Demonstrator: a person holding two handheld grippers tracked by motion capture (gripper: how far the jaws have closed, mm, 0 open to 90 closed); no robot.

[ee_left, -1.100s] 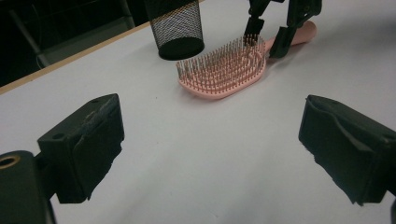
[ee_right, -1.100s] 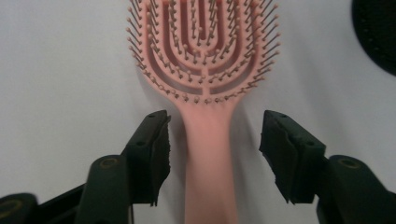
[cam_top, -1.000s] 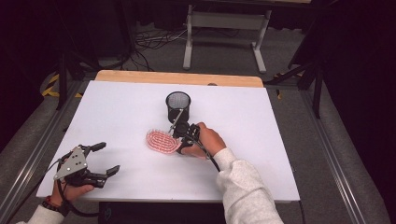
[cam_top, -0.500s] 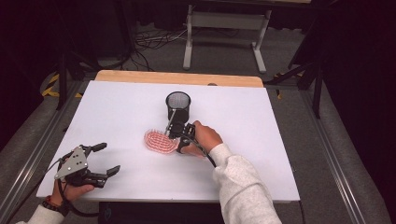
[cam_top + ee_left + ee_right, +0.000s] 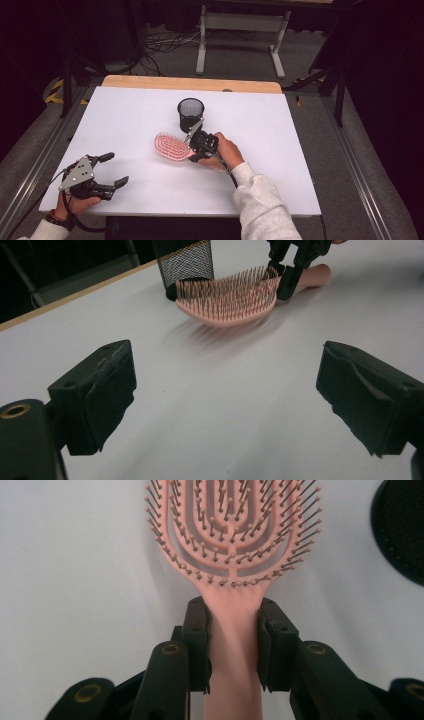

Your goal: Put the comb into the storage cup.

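The hairbrush point(image 5: 232, 540) is pink, with an oval slotted head, rows of ball-tipped bristles facing up, and a smooth handle. It sits near the middle of the white counter point(image 5: 280, 150), its head just in front of the black mesh cup point(image 5: 190, 113); its far end looks slightly raised off the surface. The right claw point(image 5: 233, 637) is clenched on the handle just below the head, 1 pad on each side. The left claw point(image 5: 225, 400) rests released, jaws wide apart, near the front left corner of the counter, well apart from the brush. Bare white surface lies open to the left, right and front of the brush.
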